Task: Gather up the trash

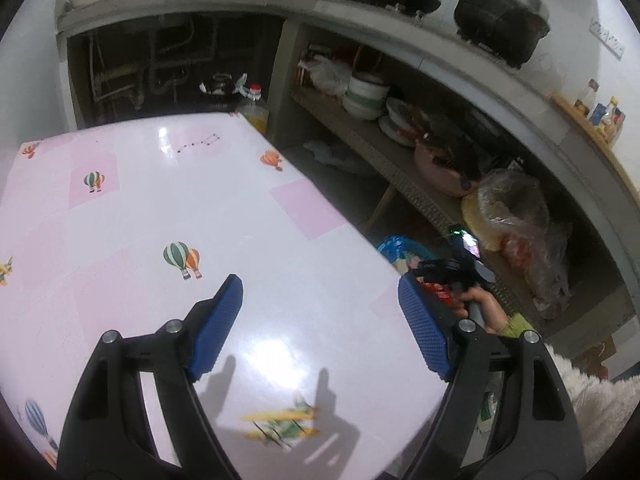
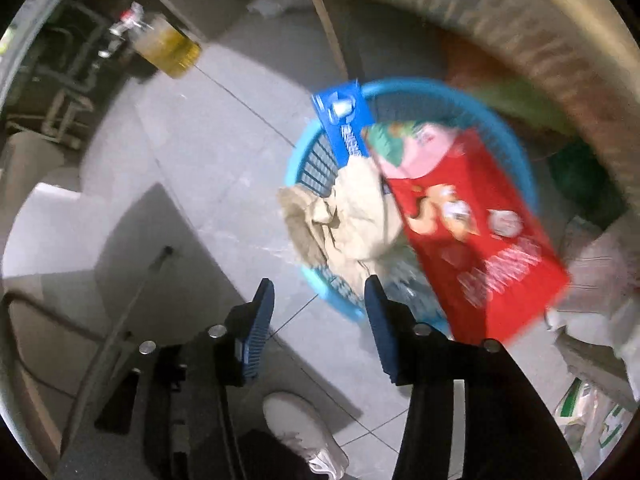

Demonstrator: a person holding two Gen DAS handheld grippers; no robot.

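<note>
My right gripper [image 2: 318,292] is open and empty above the near rim of a blue trash basket [image 2: 516,136] on the floor. A red snack box [image 2: 476,240] is blurred, tilted over the basket just right of my fingers, not held. Crumpled tan paper [image 2: 344,216], a blue carton [image 2: 344,120] and a pink-green wrapper [image 2: 404,144] lie in the basket. My left gripper [image 1: 320,312] is open and empty over the pink balloon-print table [image 1: 168,208]. The right gripper [image 1: 440,272] and basket [image 1: 396,246] show past the table's right edge.
An oil bottle [image 2: 168,46] stands on the floor by the table corner. Shelves with bowls [image 1: 366,96] and bagged goods [image 1: 520,232] run along the right. Plastic bags [image 2: 600,272] lie right of the basket. My shoe [image 2: 304,436] is below the gripper.
</note>
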